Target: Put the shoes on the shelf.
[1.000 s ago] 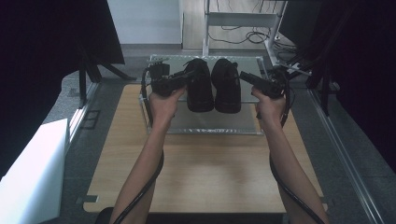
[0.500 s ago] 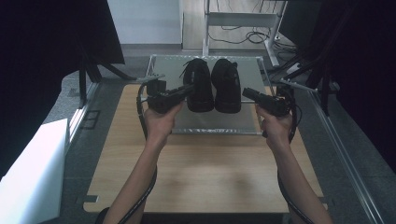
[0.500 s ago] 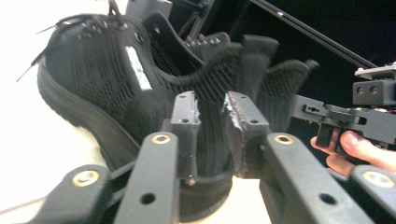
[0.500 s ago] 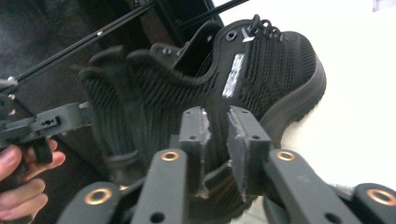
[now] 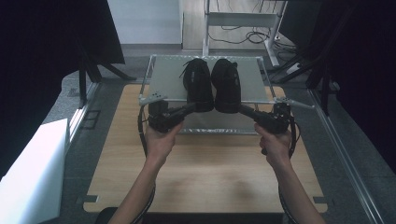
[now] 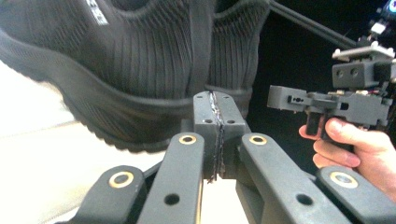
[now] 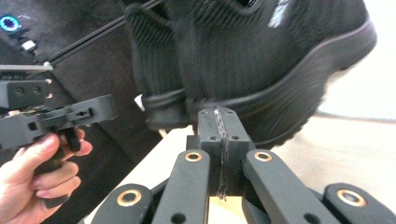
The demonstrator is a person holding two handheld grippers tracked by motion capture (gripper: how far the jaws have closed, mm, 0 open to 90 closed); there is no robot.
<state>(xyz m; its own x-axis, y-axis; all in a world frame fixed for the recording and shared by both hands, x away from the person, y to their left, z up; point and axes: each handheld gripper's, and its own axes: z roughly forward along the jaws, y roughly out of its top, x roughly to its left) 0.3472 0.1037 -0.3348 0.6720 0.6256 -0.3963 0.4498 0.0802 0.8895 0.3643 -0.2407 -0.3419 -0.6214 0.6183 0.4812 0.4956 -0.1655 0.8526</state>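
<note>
Wooden counter (image 5: 205,172) is carrying a metal-framed rack (image 5: 168,77) at its far edge, with dark floor and cabling beyond. Two black shoes are sitting side by side on the rack, toes pointing away, long axes running front to back. Left hand-held gripper (image 5: 195,107) is pointing at the left shoe (image 5: 198,84) heel, right hand-held gripper (image 5: 243,110) at the right shoe (image 5: 226,83) heel. Each shoe is lying just ahead of its own gripper. Jaws have just been closing; both are standing fully shut, pads together, apparently gripping nothing.
</note>
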